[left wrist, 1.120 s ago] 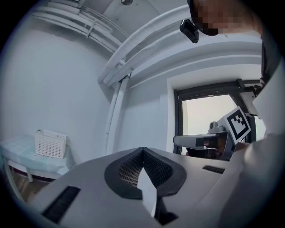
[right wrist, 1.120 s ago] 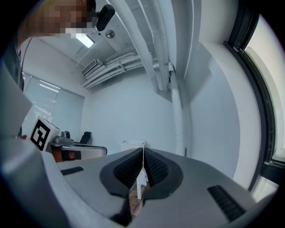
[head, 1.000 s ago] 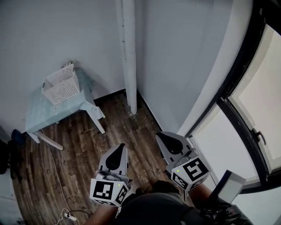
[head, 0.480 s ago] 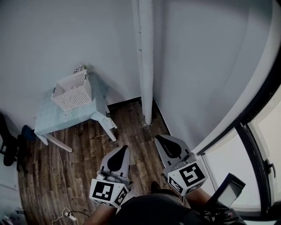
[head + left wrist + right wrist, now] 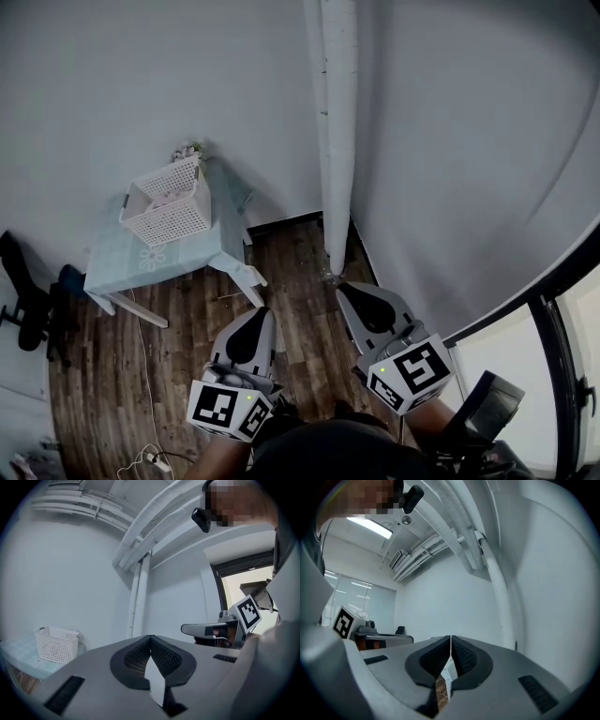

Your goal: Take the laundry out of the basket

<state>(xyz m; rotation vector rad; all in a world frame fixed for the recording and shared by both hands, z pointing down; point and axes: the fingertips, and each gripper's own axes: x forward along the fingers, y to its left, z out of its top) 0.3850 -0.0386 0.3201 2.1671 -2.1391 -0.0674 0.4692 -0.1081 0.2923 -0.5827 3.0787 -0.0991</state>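
A white perforated laundry basket [image 5: 167,202] stands on a small pale-blue table [image 5: 155,261] against the wall, far ahead and to the left; something pale lies inside it, too small to make out. The basket [image 5: 57,644] also shows at the lower left of the left gripper view. My left gripper [image 5: 257,315] is held low over the wooden floor, shut and empty, its tips meeting [image 5: 150,638]. Beside it, my right gripper [image 5: 349,291] is also shut with nothing between its pads [image 5: 450,639]. Both are far from the basket.
A white vertical pipe [image 5: 337,122] runs down the wall corner to the floor right of the table. A dark office chair [image 5: 23,305] stands at the far left. A power strip with a cable [image 5: 150,459] lies on the floor. A dark window frame [image 5: 562,328] curves at the lower right.
The head view has swung left: basket, table and pipe have slid right in the picture and most of the window has left it. Both grippers stay shut, held low.
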